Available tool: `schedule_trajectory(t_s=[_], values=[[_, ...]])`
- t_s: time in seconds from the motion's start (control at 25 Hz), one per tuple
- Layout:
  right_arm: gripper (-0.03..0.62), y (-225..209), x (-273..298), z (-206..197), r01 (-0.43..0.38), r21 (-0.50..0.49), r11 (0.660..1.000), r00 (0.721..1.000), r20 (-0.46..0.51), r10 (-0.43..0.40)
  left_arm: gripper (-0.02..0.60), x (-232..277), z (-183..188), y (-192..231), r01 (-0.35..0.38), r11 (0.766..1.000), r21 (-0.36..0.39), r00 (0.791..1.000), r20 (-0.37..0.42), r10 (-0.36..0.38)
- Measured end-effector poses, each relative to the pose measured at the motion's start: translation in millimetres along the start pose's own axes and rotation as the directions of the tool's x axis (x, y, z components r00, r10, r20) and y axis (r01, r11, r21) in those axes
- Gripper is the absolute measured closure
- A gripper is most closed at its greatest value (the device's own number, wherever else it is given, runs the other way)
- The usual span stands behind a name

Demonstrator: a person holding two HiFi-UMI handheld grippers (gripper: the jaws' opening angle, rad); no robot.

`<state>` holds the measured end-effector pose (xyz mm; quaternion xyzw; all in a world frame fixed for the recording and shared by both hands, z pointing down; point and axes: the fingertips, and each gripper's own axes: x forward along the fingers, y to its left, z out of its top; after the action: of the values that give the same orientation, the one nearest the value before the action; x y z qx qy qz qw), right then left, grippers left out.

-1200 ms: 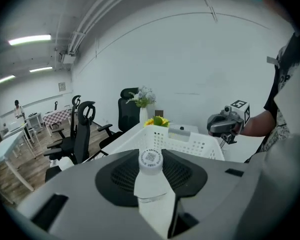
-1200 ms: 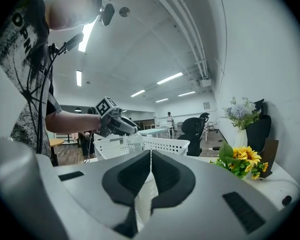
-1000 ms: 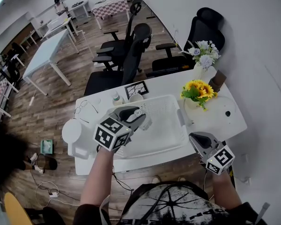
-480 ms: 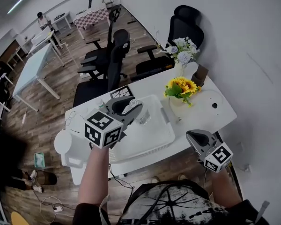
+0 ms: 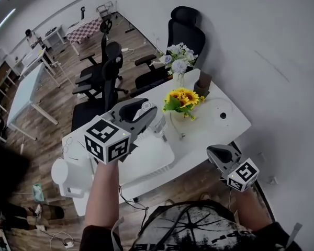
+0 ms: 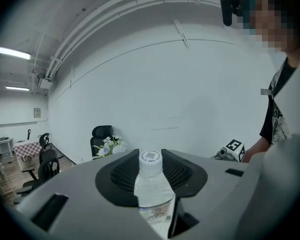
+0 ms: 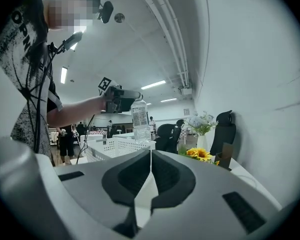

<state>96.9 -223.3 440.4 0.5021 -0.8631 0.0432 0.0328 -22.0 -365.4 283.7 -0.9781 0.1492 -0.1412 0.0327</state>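
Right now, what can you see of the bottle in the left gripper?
The bottle is clear plastic by its look, with a white screw cap bearing a small printed square and a label round its body. The left gripper is shut on it, jaws pressing its sides below the cap. It stands roughly upright, held clear of the table; nothing else touches it.
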Motion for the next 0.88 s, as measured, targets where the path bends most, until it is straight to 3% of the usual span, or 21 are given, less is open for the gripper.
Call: schedule_trajectory(t_s=[0.44, 0.88], values=[[0.571, -55, -55, -15, 0.045, 0.005, 0.999, 0.998, -0.048, -0.045, 0.436, 94, 10, -49, 0.075, 0.997, -0.03, 0.997, 0.026, -0.074], [0.571, -89, -93, -35, 0.064, 0.0, 0.998, 0.99, -0.124, -0.064, 0.436, 171, -25, -83, 0.09, 0.992, -0.083, 0.995, 0.041, -0.087]])
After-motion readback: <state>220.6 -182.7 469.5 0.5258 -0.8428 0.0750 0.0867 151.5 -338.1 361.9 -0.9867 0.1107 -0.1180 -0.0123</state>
